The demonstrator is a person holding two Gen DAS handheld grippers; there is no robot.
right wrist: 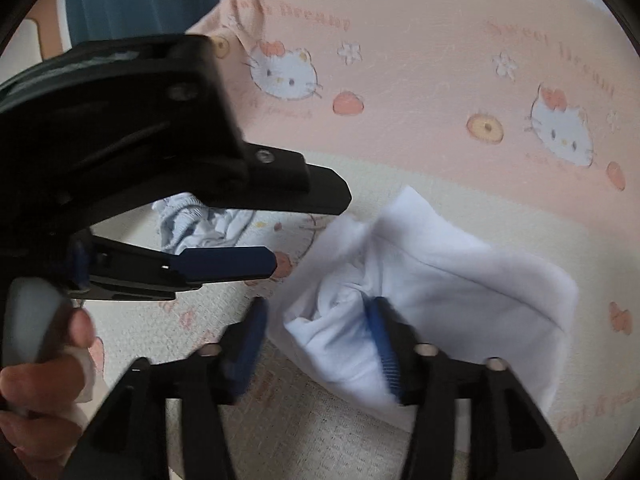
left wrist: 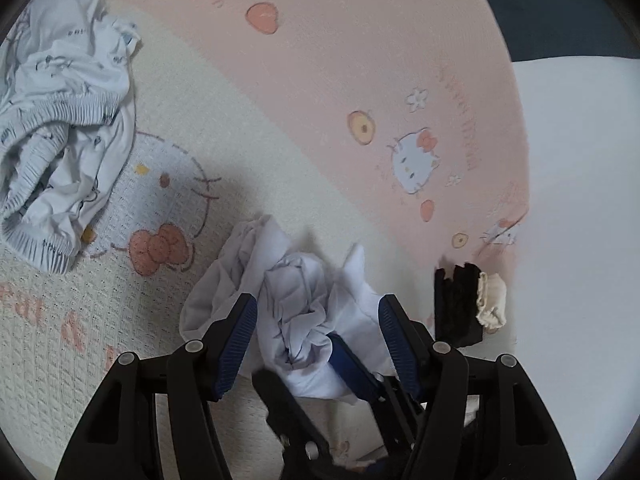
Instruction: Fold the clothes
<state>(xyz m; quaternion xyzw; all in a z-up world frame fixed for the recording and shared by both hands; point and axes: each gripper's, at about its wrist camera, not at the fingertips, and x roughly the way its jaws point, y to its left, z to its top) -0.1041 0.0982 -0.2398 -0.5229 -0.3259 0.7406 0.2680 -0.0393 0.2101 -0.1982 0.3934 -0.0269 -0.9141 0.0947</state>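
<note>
My left gripper (left wrist: pixel 318 312) hangs jaws apart over the white garment (left wrist: pixel 296 312); my right gripper (right wrist: pixel 316 344) gapes beside it, pads slack.

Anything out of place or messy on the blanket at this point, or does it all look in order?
The white garment lies bunched in a crumpled heap rather than flat, between the open jaws of the left gripper. A second, printed garment lies rumpled at the blanket's left edge. Nothing looks spilled or damaged.

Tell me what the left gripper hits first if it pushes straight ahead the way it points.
Probably the crumpled white garment, bunched right between and ahead of the left gripper; the cartoon-print blanket lies beneath. Depth is uncertain.
</note>
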